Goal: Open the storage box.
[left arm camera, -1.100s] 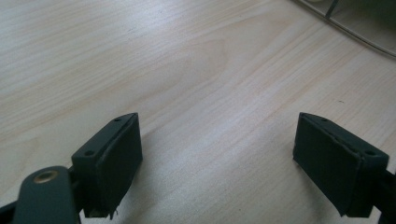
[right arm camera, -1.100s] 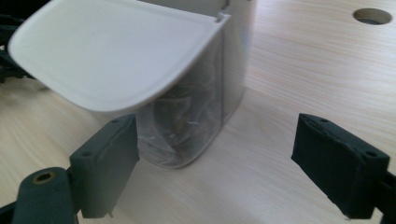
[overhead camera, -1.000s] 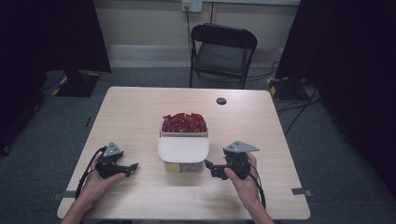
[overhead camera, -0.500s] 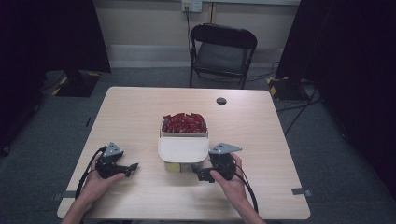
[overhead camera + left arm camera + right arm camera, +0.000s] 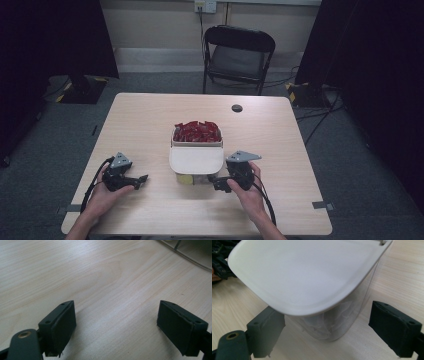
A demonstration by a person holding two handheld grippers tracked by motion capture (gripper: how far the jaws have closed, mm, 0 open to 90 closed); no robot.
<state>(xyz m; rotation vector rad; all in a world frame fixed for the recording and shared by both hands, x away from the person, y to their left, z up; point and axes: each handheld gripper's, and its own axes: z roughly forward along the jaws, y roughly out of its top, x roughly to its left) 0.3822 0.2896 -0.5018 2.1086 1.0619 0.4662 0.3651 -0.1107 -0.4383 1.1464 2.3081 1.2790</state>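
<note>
We see wood counter carrying clear container near middle, white lid flipped toward us, red packets piled in far half. We place right hand-held gripper at container's near right corner; in right gripper view container sits between jaws, pads clear of it, jaws just opening. Left hand-held gripper rests apart on container's left, jaws wide over bare counter.

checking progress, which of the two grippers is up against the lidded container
The right gripper: its fingers flank the clear container under the white lid. The left gripper sits apart, over bare table.
</note>
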